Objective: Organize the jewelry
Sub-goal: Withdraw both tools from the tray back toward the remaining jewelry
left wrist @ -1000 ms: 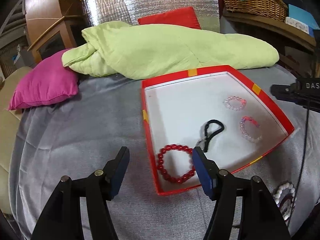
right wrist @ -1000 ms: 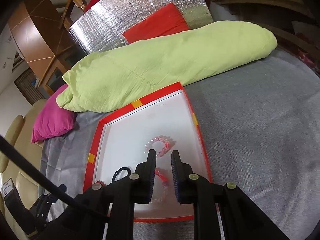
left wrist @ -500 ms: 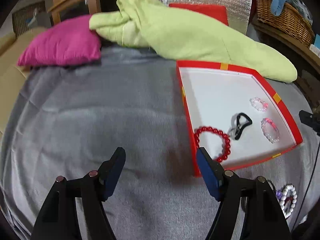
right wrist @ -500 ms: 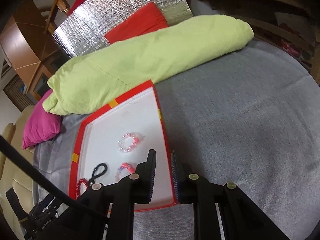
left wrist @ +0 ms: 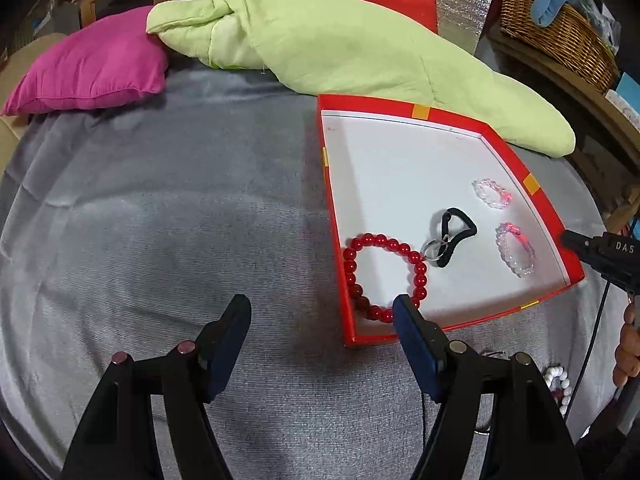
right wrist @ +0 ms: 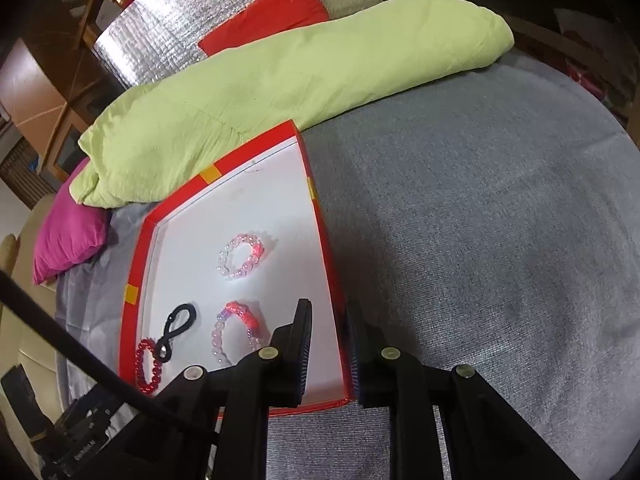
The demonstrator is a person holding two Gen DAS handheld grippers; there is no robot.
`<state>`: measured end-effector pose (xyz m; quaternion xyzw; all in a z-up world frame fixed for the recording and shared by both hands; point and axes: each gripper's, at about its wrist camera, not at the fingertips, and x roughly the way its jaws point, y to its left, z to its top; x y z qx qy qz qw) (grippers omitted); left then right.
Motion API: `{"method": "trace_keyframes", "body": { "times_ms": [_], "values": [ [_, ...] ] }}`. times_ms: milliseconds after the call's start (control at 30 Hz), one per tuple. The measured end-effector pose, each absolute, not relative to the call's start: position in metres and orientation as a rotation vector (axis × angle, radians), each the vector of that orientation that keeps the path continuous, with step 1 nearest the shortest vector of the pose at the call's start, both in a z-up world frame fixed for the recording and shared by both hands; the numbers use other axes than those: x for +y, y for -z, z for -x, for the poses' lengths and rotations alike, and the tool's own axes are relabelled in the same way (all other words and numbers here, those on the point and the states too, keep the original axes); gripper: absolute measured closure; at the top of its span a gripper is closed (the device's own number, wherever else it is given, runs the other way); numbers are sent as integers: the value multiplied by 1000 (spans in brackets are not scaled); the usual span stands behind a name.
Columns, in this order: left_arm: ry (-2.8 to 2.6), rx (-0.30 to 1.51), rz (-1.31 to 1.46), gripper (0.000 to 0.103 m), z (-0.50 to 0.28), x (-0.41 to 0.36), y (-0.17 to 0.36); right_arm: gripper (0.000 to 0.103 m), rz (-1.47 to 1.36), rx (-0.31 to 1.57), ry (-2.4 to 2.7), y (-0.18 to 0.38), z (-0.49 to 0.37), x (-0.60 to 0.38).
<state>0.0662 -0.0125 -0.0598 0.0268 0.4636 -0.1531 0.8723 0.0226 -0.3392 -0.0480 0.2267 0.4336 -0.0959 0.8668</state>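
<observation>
Both views have swung off the tray since a second ago: in the left view it slid from center to 3 o'clock, and the left gripper now hangs over bare grey cloth, jaws spread a bit wider, nothing between them.

Right gripper dropped toward the tray's near right corner. Jaws were nearly pressed together and are now opening slightly; they straddle the red wall, no bead in them.

Tray holds red bracelet at the near-left corner, black loop with ring mid-tray, two clear-pink bracelets at the right side.

White beads lie outside on the cloth, 4 o'clock in the left view, just past the tray's near edge.

My read: last drop-off is done, both hands are empty, and the white beads are the next pick. The left gripper is closest.
</observation>
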Motion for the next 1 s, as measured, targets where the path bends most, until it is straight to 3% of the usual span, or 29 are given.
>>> {"method": "trace_keyframes", "body": {
  "times_ms": [233,1000],
  "values": [
    [331,980,-54,29,-71,-17,65,95,-406,955,219,57,-25,-335],
    [316,974,-57,29,-82,-18,66,94,-311,978,154,56,-11,-316]
  ]
}}
